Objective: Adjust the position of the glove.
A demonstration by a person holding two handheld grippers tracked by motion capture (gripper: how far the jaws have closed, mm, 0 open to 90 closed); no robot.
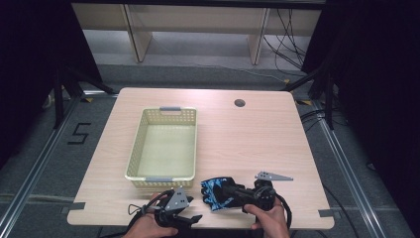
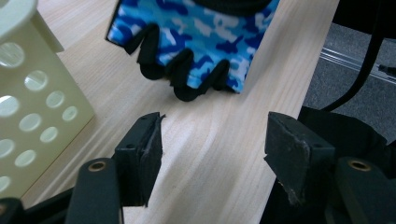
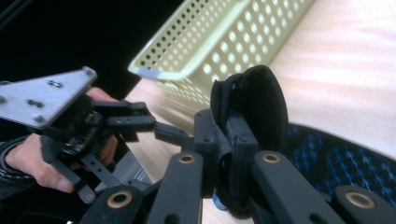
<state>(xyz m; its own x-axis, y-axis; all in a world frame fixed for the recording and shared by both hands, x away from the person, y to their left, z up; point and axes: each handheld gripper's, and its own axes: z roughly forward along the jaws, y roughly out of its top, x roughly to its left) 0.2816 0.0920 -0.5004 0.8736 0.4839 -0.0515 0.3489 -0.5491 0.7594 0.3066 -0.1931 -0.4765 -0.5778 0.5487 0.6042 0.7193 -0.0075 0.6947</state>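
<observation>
The right hand-held gripper (image 1: pixel 225 191) is clamped on the black cuff of the blue camouflage fingerless glove (image 1: pixel 213 192) near the counter's (image 1: pixel 247 139) front edge, probably bound for the pale yellow perforated plastic basket (image 1: pixel 133 163), while the left hand-held gripper (image 2: pixel 212 149) waits, jaws apart.

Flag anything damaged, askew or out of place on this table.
Little stands out. The left gripper has a frayed, chipped right finger pad. The glove lies rumpled by the basket, pinched in the right gripper.

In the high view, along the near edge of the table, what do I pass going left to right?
Left gripper, jaws open → blue camouflage glove, clamped in the right gripper → the hand holding that gripper.
</observation>
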